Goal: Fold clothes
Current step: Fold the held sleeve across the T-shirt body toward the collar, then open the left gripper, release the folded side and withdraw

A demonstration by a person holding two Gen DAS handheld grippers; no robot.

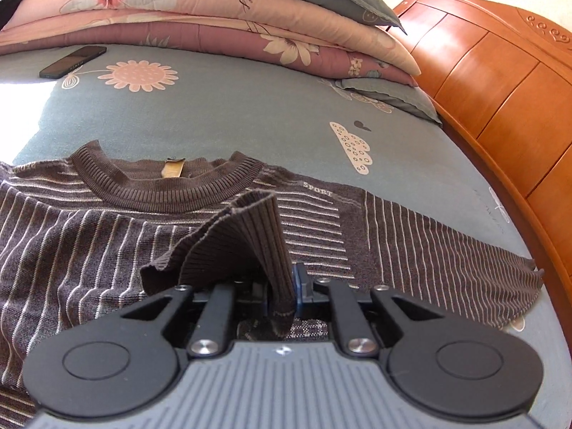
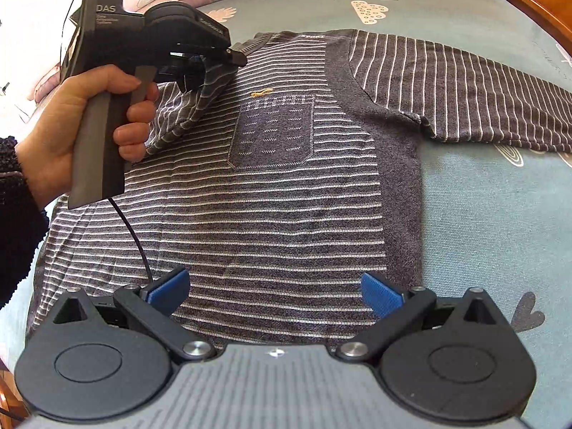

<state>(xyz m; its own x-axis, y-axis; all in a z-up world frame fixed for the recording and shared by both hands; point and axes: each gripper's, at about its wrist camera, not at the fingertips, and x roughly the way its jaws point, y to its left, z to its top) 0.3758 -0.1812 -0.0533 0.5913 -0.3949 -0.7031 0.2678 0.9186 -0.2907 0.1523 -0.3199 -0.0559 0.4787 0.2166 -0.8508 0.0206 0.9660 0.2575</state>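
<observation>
A brown sweater with white stripes [image 2: 286, 214] lies flat, front up, on the blue bedsheet [image 2: 482, 232]. Its chest pocket [image 2: 271, 132] and round collar [image 1: 168, 186] show. One sleeve [image 2: 464, 89] stretches out to the right. The other sleeve [image 2: 186, 107] is lifted over the chest, and my left gripper [image 1: 282, 296] is shut on its ribbed cuff [image 1: 246, 236]. In the right wrist view a hand [image 2: 71, 136] holds that left gripper [image 2: 200, 68] above the sweater's upper left. My right gripper [image 2: 275, 289] stands wide open just above the sweater's lower body, nothing between its blue pads [image 2: 380, 293].
Folded floral quilts and a pillow [image 1: 214, 18] are stacked at the far side of the bed. A dark phone [image 1: 73, 61] lies on the sheet at the far left. An orange wooden headboard [image 1: 500, 82] borders the right. A black cable [image 2: 136, 236] hangs from the left gripper's handle.
</observation>
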